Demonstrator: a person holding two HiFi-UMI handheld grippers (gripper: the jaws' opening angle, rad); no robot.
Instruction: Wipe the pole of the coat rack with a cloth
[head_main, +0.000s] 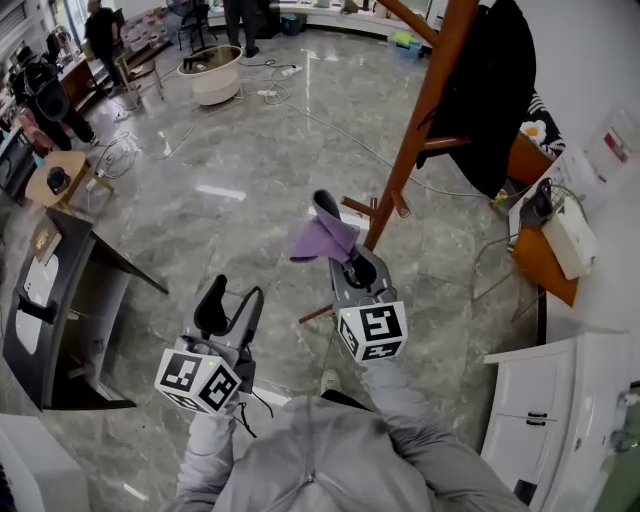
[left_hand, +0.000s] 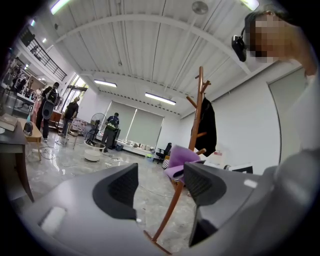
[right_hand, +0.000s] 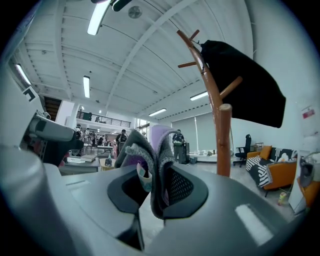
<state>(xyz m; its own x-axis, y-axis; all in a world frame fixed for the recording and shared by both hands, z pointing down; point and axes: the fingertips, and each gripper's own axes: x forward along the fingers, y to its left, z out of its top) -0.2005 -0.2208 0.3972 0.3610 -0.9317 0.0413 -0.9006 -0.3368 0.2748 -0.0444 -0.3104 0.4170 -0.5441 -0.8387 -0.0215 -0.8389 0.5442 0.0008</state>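
Cloth (head_main: 320, 240), purple, is clamped in the right gripper's (head_main: 333, 222) closed jaws just beside the pole (head_main: 420, 120); the left gripper's (head_main: 232, 302) jaws stand apart, empty

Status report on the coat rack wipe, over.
Right gripper shut on purple cloth, beside the pole, contact unclear. Left gripper open, empty. Black coat hangs higher up.

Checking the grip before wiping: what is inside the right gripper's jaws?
The cloth, purple and grey, is pinched between the jaws of the right gripper, with a small label showing in its fold. The folds cover how far down it sits.
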